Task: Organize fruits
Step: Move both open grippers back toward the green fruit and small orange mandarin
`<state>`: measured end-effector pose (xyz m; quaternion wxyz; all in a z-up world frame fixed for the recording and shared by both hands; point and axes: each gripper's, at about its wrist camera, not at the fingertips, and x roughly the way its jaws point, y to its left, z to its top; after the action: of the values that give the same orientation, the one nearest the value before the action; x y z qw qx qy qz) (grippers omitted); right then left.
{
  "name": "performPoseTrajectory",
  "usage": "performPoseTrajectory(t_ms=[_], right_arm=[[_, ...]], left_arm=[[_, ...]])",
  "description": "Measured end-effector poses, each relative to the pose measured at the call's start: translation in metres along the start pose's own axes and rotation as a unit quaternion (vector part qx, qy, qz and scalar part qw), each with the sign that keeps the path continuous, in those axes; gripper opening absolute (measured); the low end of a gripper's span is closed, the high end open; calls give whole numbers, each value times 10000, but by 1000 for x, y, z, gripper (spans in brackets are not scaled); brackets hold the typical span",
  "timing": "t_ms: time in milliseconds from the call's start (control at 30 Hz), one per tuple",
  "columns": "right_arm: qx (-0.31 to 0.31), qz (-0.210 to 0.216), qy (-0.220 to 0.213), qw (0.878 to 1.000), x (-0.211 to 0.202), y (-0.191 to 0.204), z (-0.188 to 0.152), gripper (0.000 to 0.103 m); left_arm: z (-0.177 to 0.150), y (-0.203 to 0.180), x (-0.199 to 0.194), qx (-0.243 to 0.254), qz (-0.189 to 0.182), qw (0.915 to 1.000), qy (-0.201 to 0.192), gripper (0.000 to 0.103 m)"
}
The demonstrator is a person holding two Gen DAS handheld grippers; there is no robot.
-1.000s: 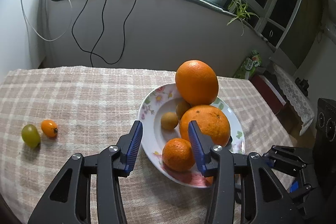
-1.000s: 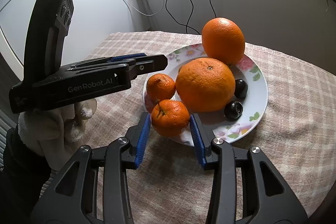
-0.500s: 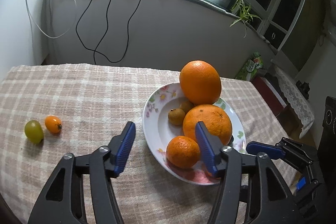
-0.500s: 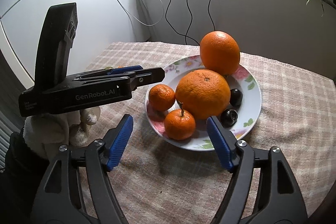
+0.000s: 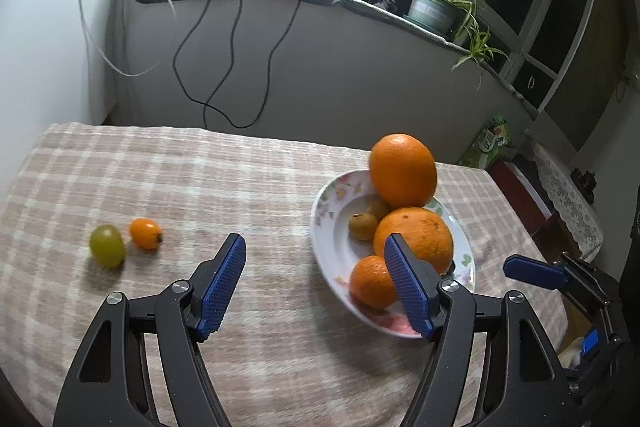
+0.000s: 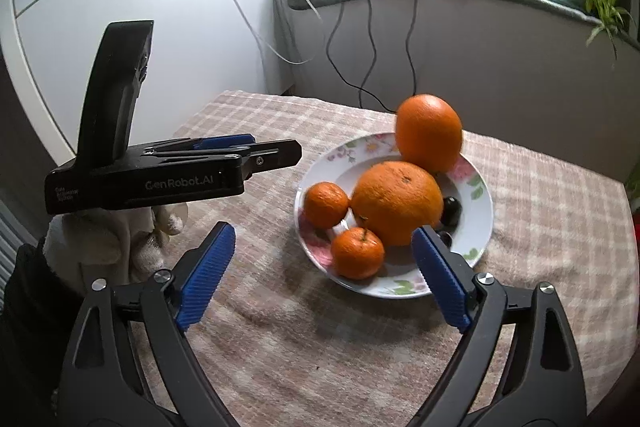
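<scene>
Fruits fill the flowered plate [image 6: 486,227], mandarins in front so the big oranges don't crush them. My right gripper [image 6: 322,277] hangs spread wide and empty just before it. My left gripper [image 5: 316,283], also wide open, faces the tablecloth [image 5: 200,179], where a green grape [image 5: 106,246] and small orange tomato [image 5: 146,233] lie apart, unplated.

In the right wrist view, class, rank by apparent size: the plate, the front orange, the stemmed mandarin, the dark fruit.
1. plate
2. front orange
3. stemmed mandarin
4. dark fruit, partly hidden, clearly smallest
</scene>
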<state>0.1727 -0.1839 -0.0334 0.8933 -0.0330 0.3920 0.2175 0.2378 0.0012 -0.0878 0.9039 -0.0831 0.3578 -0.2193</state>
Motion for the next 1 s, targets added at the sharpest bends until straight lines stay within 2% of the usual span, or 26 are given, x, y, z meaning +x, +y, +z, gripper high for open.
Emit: performPoseTrajectory(t_ms=[233, 433, 600, 1000], right_arm=[[-198, 113, -154, 9996, 1, 20, 8, 97], [-118, 303, -269, 9991, 7, 29, 17, 97], [-147, 402, -227, 9988, 18, 40, 26, 97], [-199, 782, 77, 9967, 51, 61, 50, 97]], left_arm=[[-1, 28, -18, -162, 144, 9997, -117, 72], [0, 60, -30, -397, 330, 9985, -175, 72], [-1, 89, -40, -665, 412, 9966, -242, 72], [-15, 123, -44, -705, 632, 9953, -185, 69]])
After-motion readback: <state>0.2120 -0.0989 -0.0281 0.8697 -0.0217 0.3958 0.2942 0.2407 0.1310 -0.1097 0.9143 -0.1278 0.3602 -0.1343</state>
